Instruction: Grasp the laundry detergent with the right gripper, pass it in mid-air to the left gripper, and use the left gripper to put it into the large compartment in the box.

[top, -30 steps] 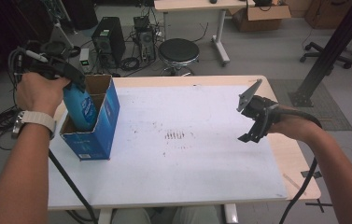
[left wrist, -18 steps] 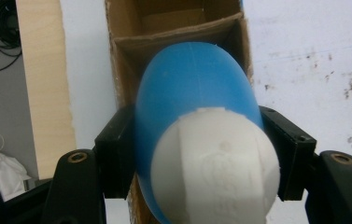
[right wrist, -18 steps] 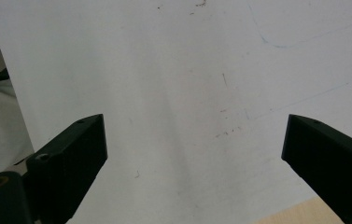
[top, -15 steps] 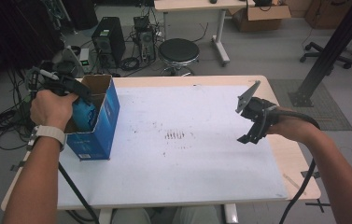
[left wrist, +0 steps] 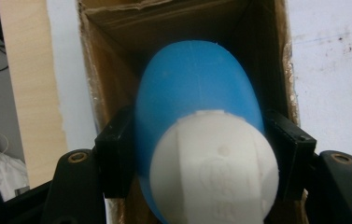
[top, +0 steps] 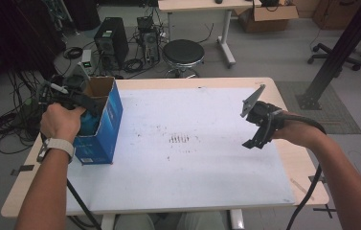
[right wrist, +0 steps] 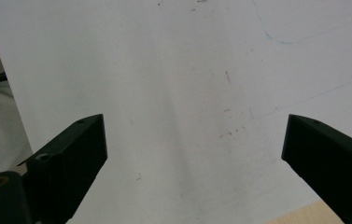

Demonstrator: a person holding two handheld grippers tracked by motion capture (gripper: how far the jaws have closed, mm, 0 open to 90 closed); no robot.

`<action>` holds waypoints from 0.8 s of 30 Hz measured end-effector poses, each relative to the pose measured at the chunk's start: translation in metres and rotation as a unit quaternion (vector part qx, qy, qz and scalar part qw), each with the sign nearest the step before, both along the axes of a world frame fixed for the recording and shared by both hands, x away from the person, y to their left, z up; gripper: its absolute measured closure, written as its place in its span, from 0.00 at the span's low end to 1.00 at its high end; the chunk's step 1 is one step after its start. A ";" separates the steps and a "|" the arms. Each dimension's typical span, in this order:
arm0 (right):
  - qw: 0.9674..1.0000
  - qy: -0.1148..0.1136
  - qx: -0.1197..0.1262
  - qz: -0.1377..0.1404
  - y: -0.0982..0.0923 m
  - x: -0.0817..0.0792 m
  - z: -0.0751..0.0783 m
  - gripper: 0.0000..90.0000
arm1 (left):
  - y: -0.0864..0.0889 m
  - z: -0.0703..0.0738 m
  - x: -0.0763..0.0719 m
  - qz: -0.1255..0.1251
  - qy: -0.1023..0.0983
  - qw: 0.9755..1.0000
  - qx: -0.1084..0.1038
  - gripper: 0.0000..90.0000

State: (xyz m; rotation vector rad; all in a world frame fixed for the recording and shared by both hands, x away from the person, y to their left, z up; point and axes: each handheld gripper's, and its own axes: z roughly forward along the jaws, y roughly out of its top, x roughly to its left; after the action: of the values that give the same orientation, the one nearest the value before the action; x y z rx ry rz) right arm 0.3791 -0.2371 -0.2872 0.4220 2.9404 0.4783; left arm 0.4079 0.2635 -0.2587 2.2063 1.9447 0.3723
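- While the left gripper [left wrist: 201, 154] has its jaws clamped on the sides of the blue bottle [left wrist: 197, 107], white cap [left wrist: 218, 165] toward the camera, the bottle is going base-first down into the open cardboard box [top: 102, 120] at the table's left edge.
- If it were me, I'd keep it centred and straight. In the left gripper view the box walls sit tight on both sides, and the jaw pads look like they could catch on the torn rim.
- I'd only let go once the base is resting on the bottom.
- Right gripper [right wrist: 194, 154] hovers over the white sheet [top: 192, 158], jaws spread wide, nothing in them, well apart from the box.
- Beyond the table: a black stool [top: 183, 51], computer towers [top: 108, 42] and tangled cables on the floor. None of it is in the way.
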 end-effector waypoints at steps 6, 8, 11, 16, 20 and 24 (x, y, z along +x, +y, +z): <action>1.000 0.003 0.004 0.000 -0.001 0.000 -0.002 0.08 | -0.001 -0.009 0.003 0.001 0.009 1.000 0.004 0.42; 1.000 0.003 0.004 -0.001 -0.001 0.000 -0.002 0.08 | -0.001 -0.011 0.003 -0.001 0.013 1.000 0.004 0.42; 1.000 0.003 0.004 -0.003 -0.002 0.000 -0.002 0.08 | 0.000 -0.014 0.004 -0.002 0.016 1.000 0.002 0.42; 1.000 0.005 0.003 -0.004 -0.003 0.001 -0.003 0.08 | 0.002 -0.016 0.005 0.000 0.011 1.000 -0.004 0.42; 1.000 0.005 0.004 -0.004 -0.002 0.000 -0.004 0.07 | 0.004 -0.017 0.004 0.000 0.009 1.000 -0.007 0.42; 1.000 0.006 0.004 -0.004 -0.001 0.000 -0.006 0.07 | 0.006 -0.017 0.003 0.003 0.005 1.000 -0.011 0.41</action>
State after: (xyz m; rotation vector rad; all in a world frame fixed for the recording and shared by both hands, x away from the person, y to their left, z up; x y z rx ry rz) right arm 0.3792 -0.2380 -0.2929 0.4390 2.9491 0.4874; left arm 0.4114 0.2697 -0.2757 2.1933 1.9522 0.3384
